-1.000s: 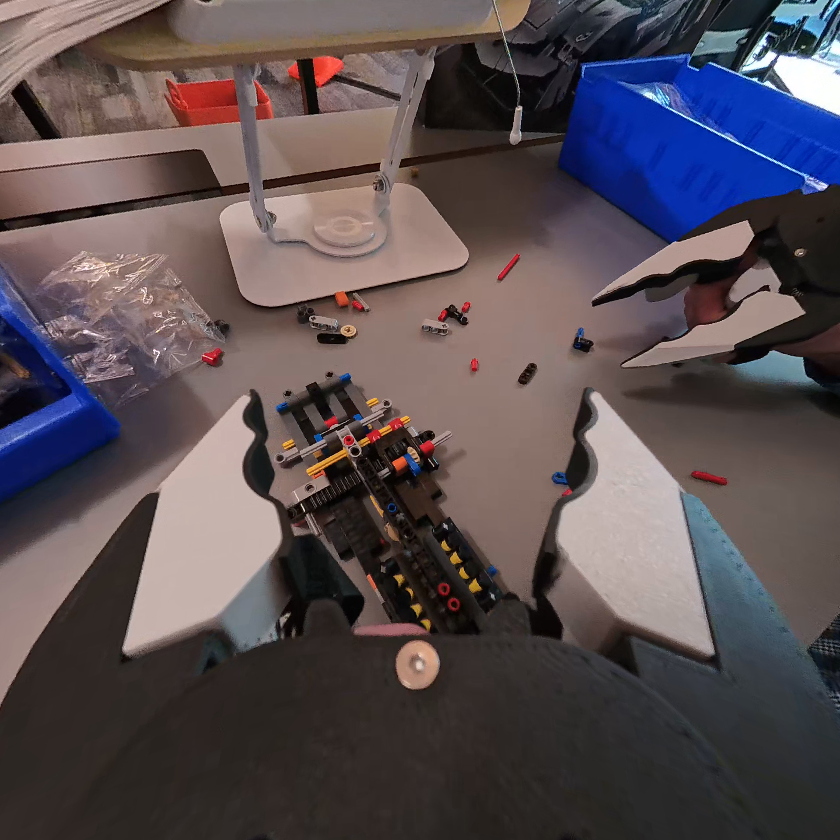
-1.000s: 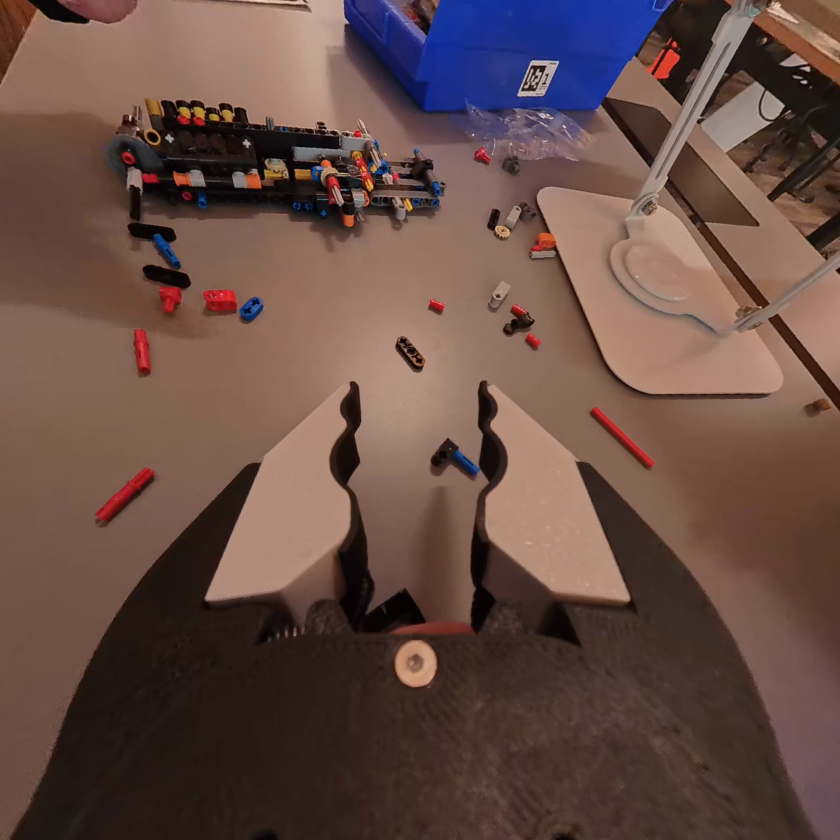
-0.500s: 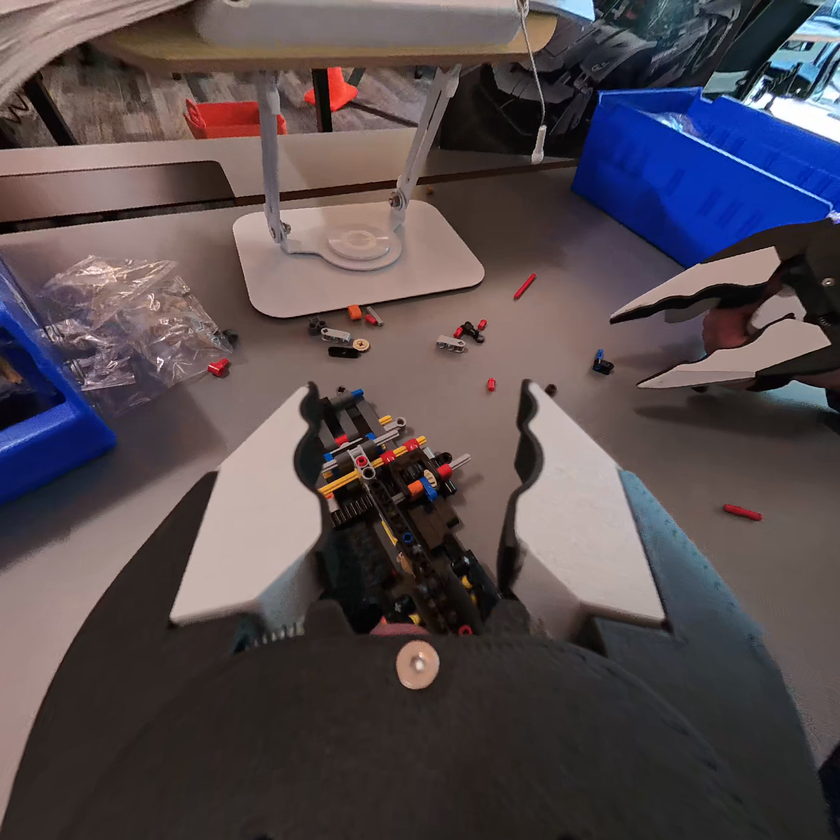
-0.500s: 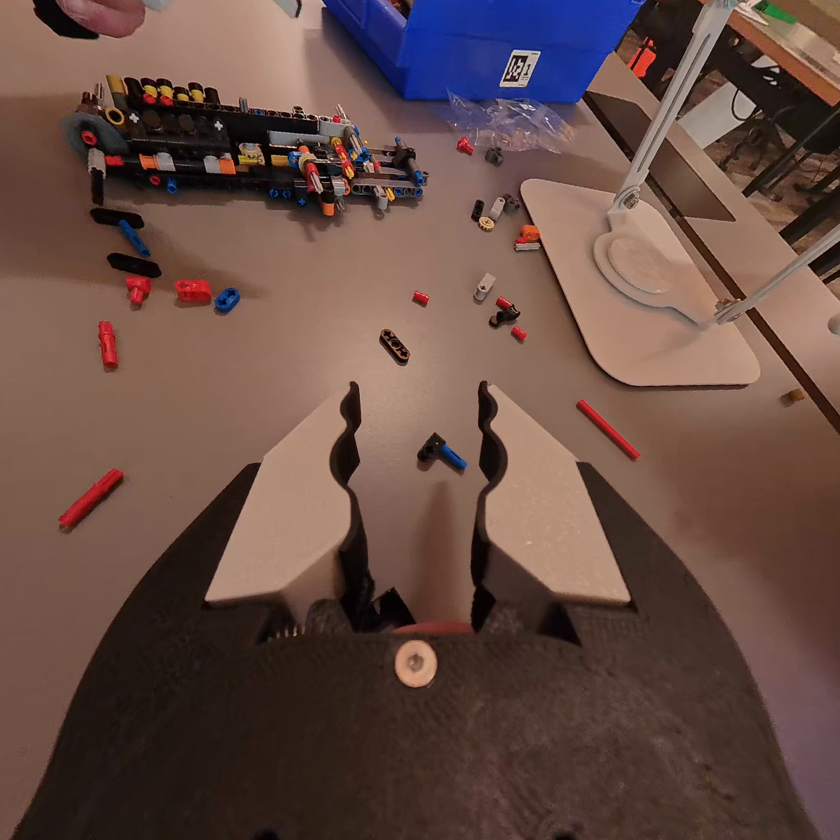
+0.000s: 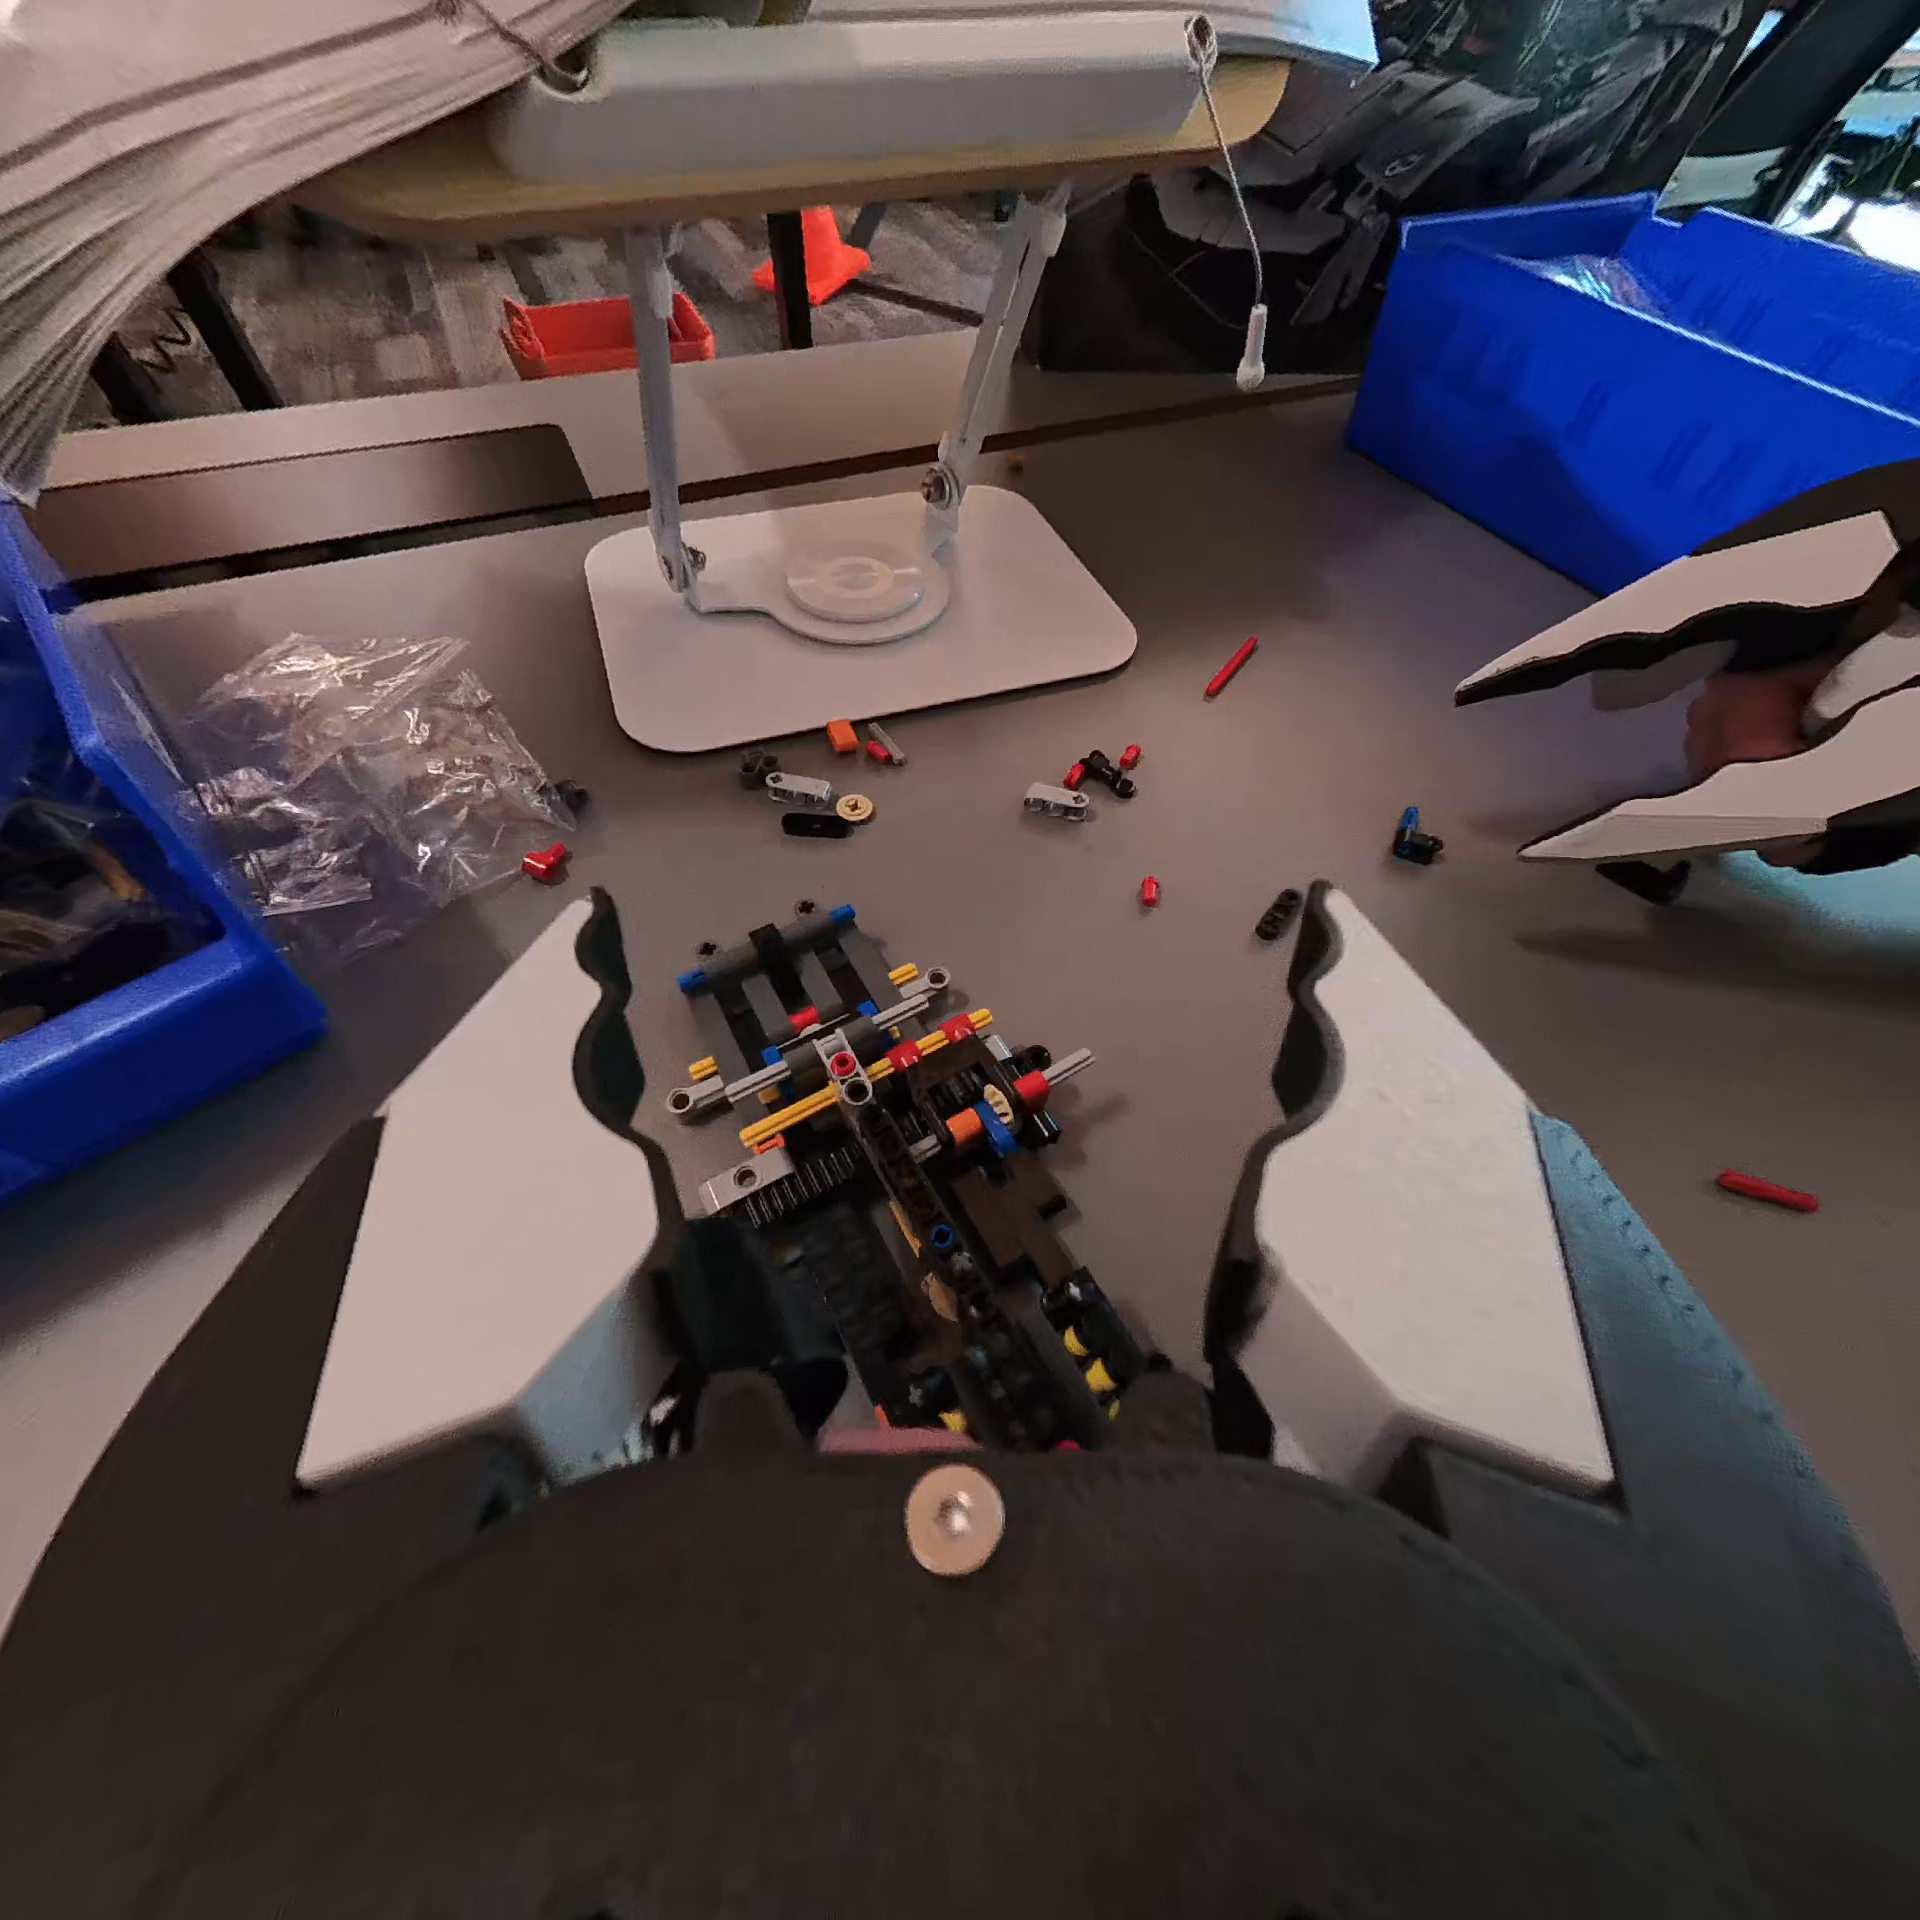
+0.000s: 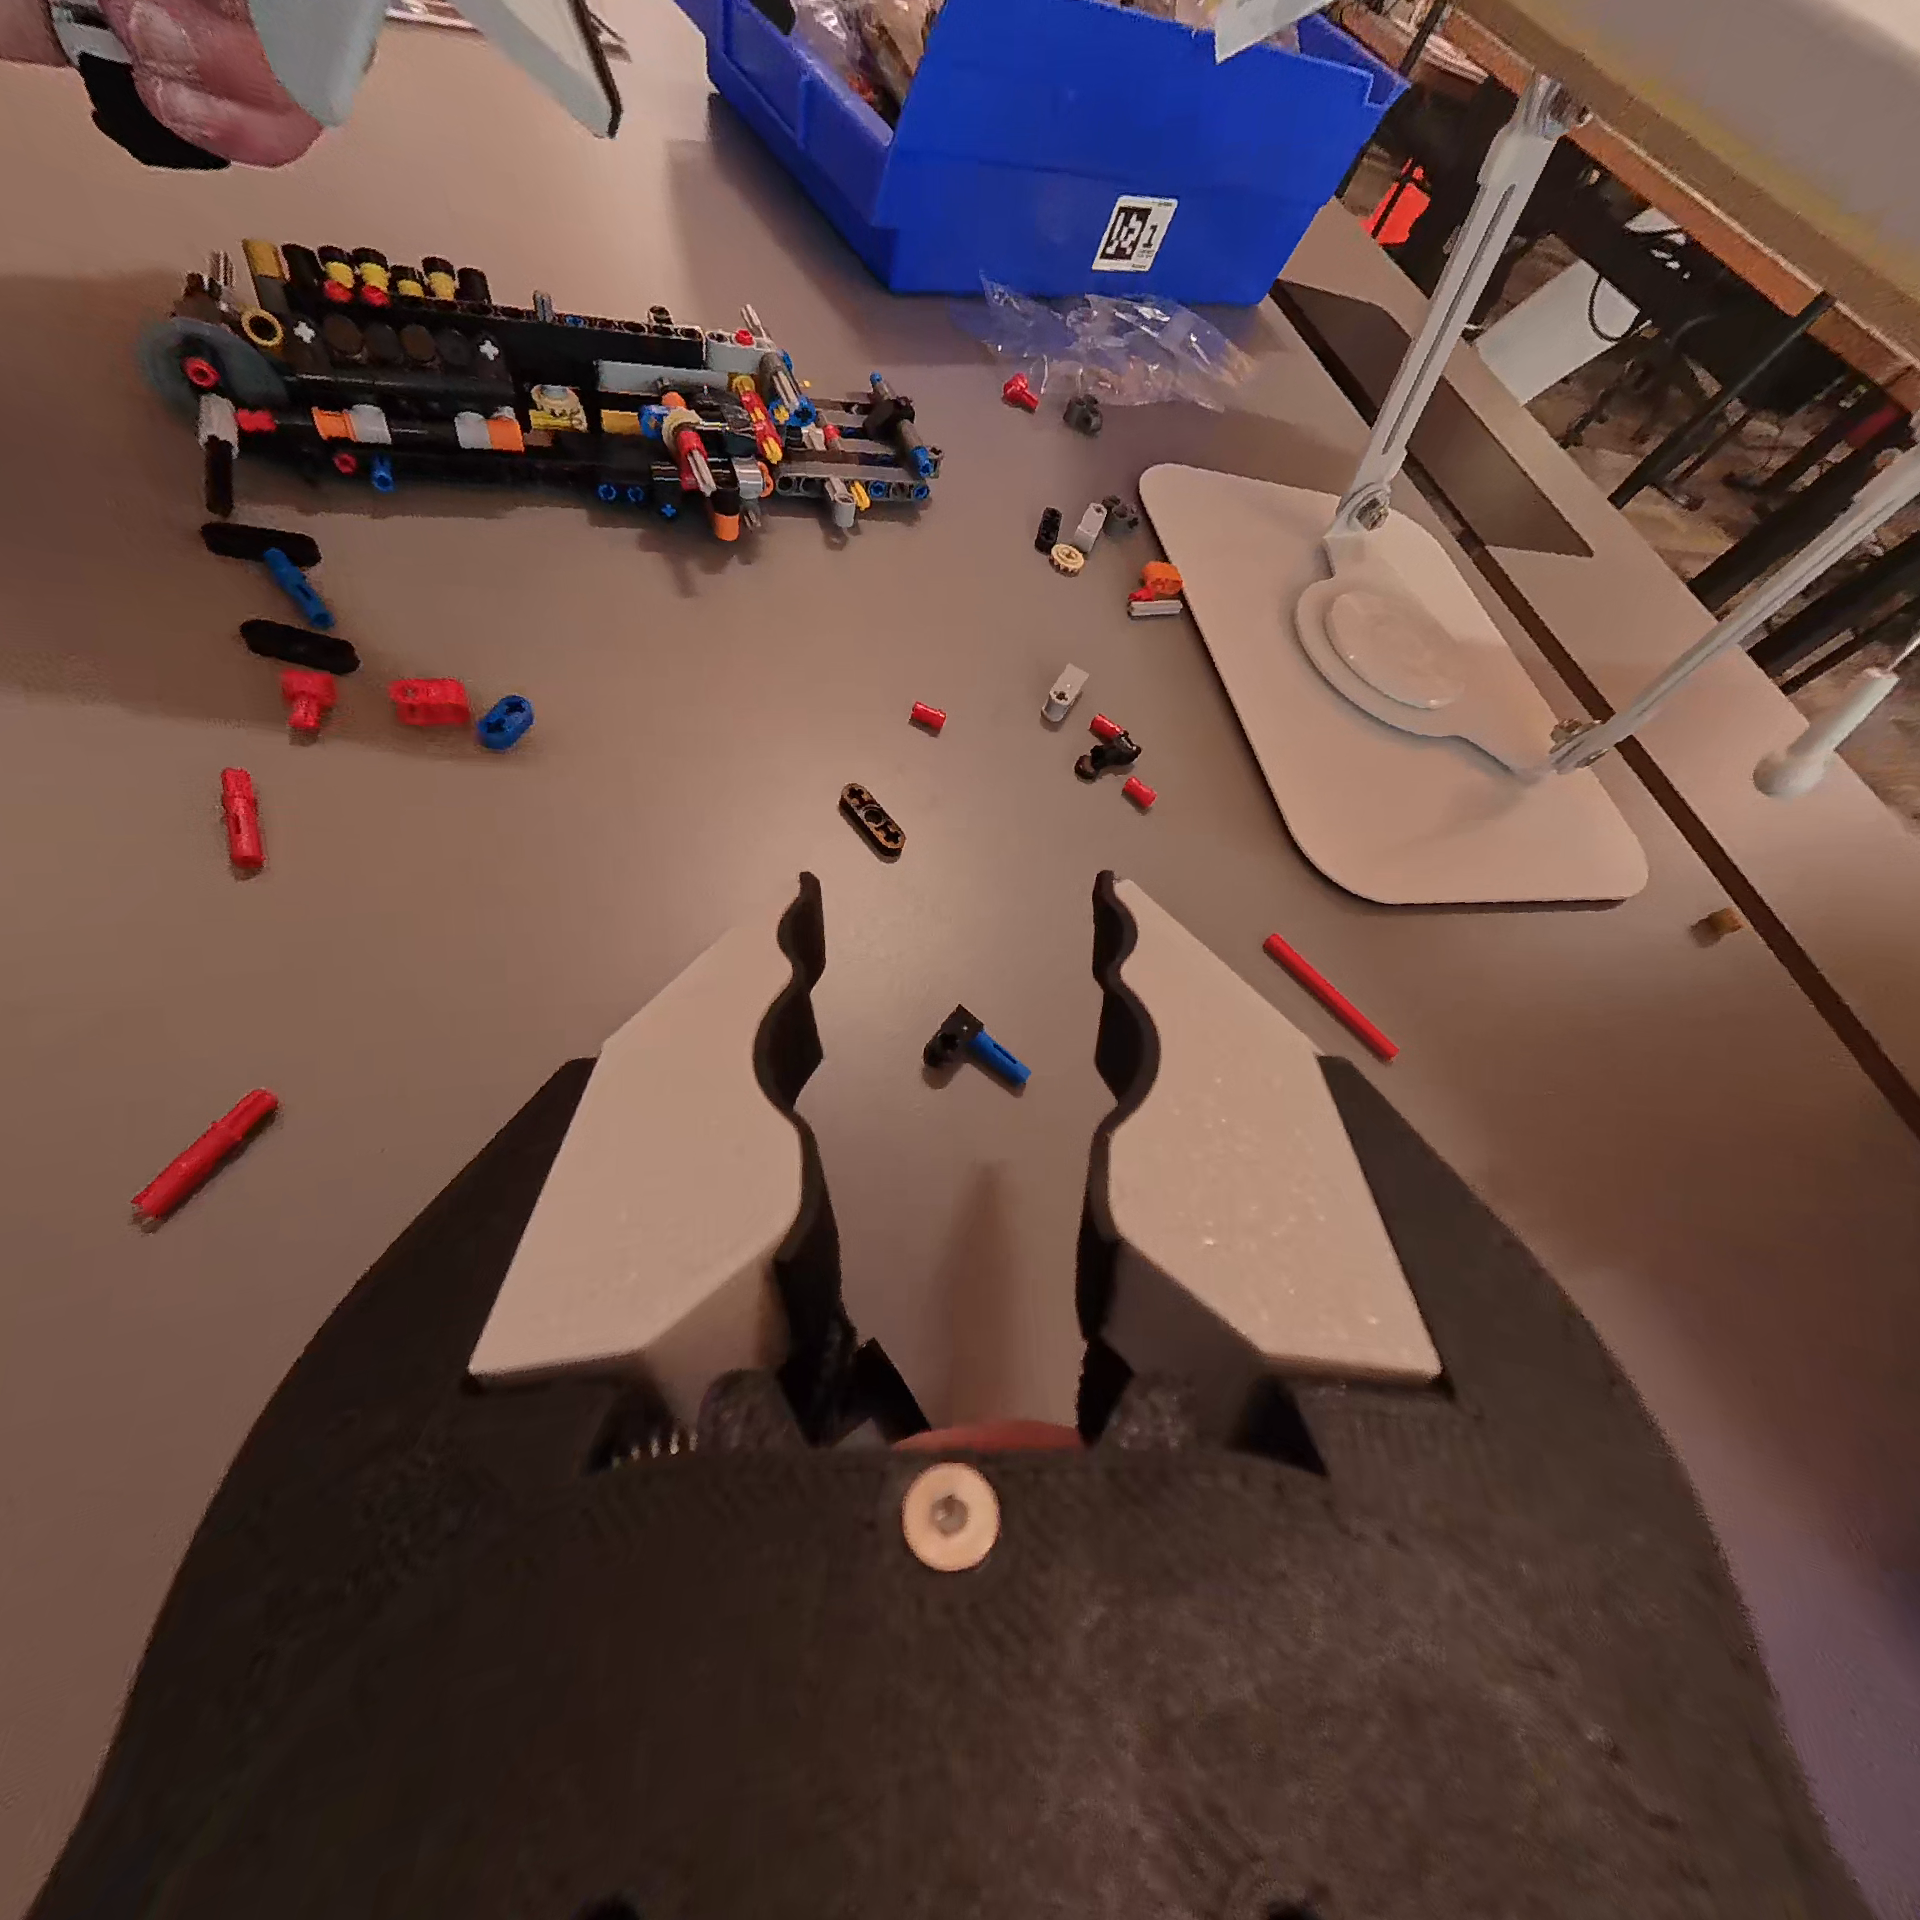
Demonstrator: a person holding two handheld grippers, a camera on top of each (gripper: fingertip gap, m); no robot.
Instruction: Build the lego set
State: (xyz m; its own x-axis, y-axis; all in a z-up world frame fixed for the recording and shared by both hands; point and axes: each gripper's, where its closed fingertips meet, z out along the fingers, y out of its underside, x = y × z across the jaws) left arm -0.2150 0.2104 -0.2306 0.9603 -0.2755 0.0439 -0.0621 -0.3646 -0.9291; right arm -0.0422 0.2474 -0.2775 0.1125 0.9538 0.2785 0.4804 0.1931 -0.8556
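Observation:
The long black lego assembly (image 5: 862, 1122) with yellow, red and blue pins lies on the grey table. My left gripper (image 5: 956, 902) is open wide, its fingers on either side of the assembly without touching it. The assembly also shows at the far left in the right wrist view (image 6: 540, 416). My right gripper (image 6: 956, 883) is open and empty, and a small black-and-blue pin piece (image 6: 971, 1049) lies on the table between its fingers. It also shows at the right edge of the left wrist view (image 5: 1491, 774), beside that same piece (image 5: 1413, 836).
A white lamp base (image 5: 862, 613) stands behind the assembly. Blue bins stand at the left (image 5: 125, 1039) and back right (image 5: 1621, 416). A clear plastic bag (image 5: 353, 758) lies by the left bin. Loose red axles (image 6: 1330, 997), pins (image 6: 241, 816) and black beams (image 6: 871, 819) are scattered around.
My left gripper narrowed around the assembly half a second ago and has opened wide again. My right gripper has barely moved and stays open over the black-and-blue piece.

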